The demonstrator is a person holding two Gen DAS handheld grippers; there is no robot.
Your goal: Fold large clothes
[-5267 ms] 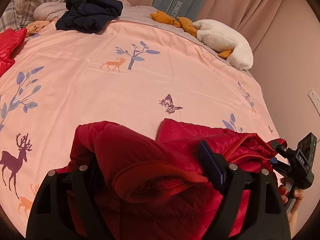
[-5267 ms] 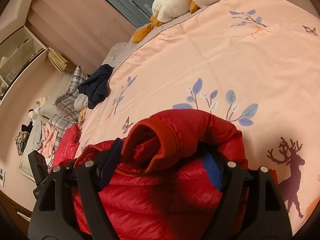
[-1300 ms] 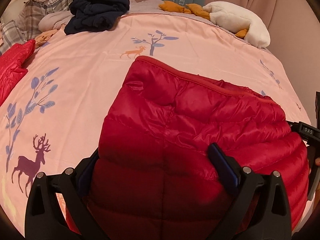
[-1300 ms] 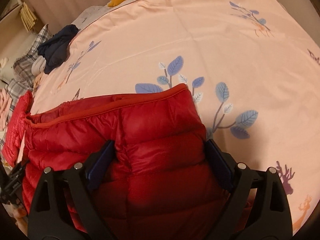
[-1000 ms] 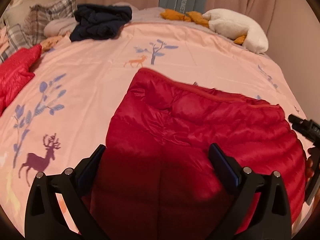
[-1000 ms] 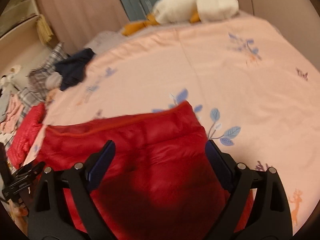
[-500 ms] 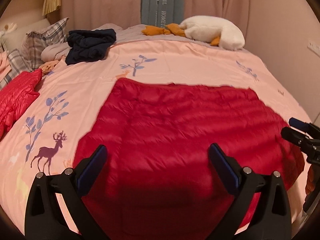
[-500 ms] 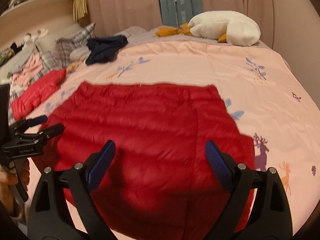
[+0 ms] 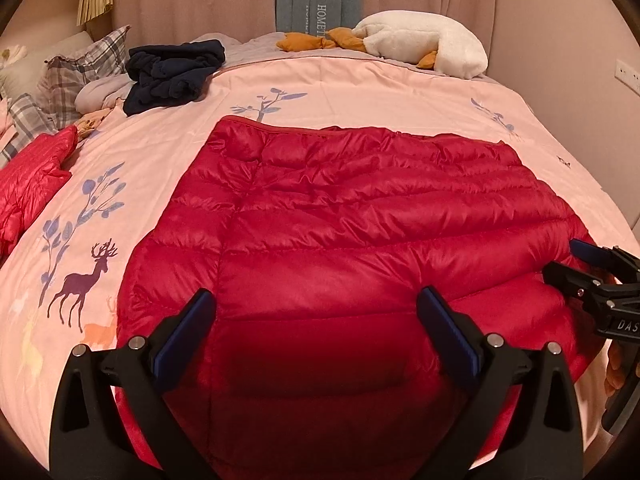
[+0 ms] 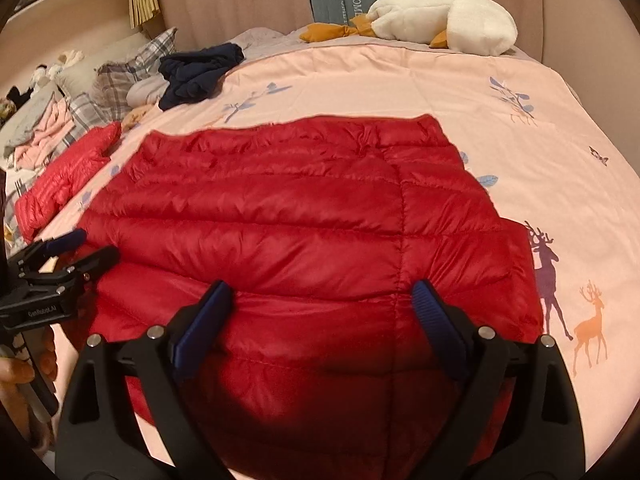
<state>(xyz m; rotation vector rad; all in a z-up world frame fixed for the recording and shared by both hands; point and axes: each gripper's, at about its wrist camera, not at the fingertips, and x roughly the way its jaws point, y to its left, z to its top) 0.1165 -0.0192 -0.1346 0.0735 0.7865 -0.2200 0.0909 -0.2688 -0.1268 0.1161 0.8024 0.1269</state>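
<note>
Released and spread since earlier, jacket point(image 9: 352, 232) lies flat on bed point(image 9: 360, 84). Left tool point(image 9: 316, 320) and right tool point(image 10: 320, 308) hover over its near edge, jaws wide, empty.

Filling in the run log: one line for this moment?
left gripper: open, empty | right gripper: open, empty | red puffer jacket: spread flat on pink bedspread | fold: not begun

Both views low, overlapping bedward
</note>
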